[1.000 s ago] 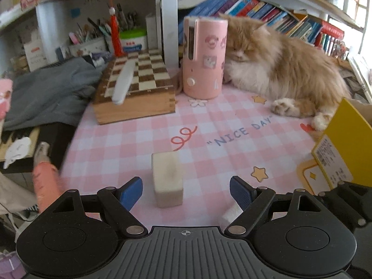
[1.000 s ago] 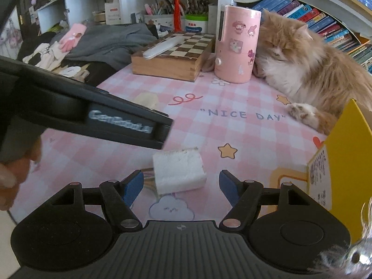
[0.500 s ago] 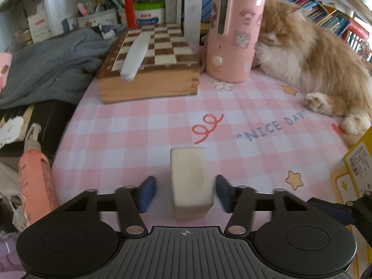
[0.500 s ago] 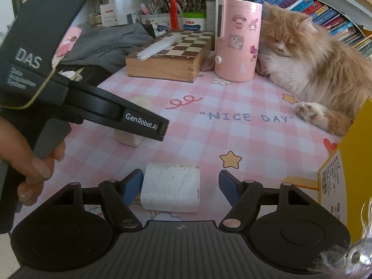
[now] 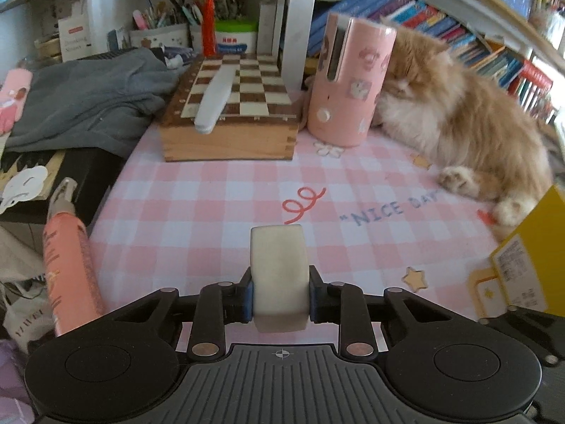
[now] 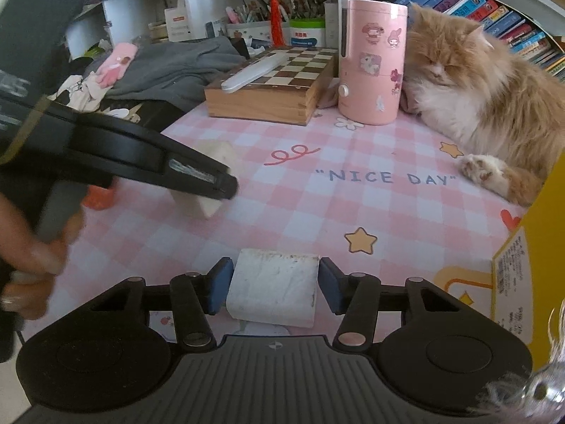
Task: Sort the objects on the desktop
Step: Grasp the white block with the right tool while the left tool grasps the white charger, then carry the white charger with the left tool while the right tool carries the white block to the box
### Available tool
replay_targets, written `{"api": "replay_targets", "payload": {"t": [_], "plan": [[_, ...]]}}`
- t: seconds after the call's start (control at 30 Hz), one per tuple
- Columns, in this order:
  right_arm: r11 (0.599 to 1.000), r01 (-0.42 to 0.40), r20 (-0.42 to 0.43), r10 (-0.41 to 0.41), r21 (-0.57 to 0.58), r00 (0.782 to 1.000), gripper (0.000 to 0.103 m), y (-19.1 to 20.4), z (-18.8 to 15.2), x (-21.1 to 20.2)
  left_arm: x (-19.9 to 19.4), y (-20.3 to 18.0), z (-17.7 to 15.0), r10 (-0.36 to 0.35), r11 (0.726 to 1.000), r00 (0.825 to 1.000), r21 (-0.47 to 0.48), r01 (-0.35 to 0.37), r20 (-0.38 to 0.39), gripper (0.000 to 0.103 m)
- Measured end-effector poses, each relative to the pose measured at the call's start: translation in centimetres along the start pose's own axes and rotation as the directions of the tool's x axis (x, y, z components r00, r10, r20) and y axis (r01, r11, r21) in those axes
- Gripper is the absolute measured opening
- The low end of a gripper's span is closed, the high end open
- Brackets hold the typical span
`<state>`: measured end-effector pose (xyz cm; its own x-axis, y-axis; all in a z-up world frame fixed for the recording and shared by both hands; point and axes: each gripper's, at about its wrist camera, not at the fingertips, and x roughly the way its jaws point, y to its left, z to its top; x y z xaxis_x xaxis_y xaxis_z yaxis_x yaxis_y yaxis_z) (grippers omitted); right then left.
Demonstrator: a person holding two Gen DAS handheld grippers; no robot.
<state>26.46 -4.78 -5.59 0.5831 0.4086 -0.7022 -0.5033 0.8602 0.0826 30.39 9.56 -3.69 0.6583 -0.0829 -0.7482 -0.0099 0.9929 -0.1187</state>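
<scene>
1. The left gripper [image 5: 280, 296] is closing, and its blue pads touch both sides of a cream block [image 5: 279, 275]. The block stands between the fingers, low on the pink checked bench [image 5: 219, 205].
2. In the right wrist view, the left gripper [image 6: 226, 185] reaches in from the left side, and the cream block [image 6: 215, 205] shows behind its black tip.
3. A hand [image 6: 31, 258] holds the left gripper's handle at the left edge of that view.
4. The right gripper [image 6: 273, 289] is closing too. A white block [image 6: 273, 293] lies flat on the bench between its fingers. The pads sit just beside the block's ends, and a thin gap shows at each side, so it is not pinched yet.
5. A wooden chess box [image 5: 229, 120] sits at the back of the bench, and a long white case [image 5: 213, 102] lies across its checked top.
6. A tall pink cup [image 5: 348, 84] with stickers stands just right of the chess box.
7. A fluffy orange cat [image 5: 459, 116] lies on the bench with its head against the pink cup.
8. A yellow box [image 5: 526, 265] stands at the right edge of the bench.
9. A gray cloth [image 5: 84, 102] is piled to the left of the chess box.
10. A pink tube [image 5: 69, 268] leans at the left edge of the bench, near the left gripper.
</scene>
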Motion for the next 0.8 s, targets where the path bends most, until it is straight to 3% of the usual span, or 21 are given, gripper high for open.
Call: {"api": "replay_targets", "payload": {"t": [0.8], "plan": [[0.996, 0.084, 0.117, -0.085, 0.01, 0.99, 0.049, -0.2, -0.9, -7.9, -10.2, 1.6, -4.6, -0.123, 0.985, 0.987, -0.11, 0.134, 0.105, 0.025]]}}
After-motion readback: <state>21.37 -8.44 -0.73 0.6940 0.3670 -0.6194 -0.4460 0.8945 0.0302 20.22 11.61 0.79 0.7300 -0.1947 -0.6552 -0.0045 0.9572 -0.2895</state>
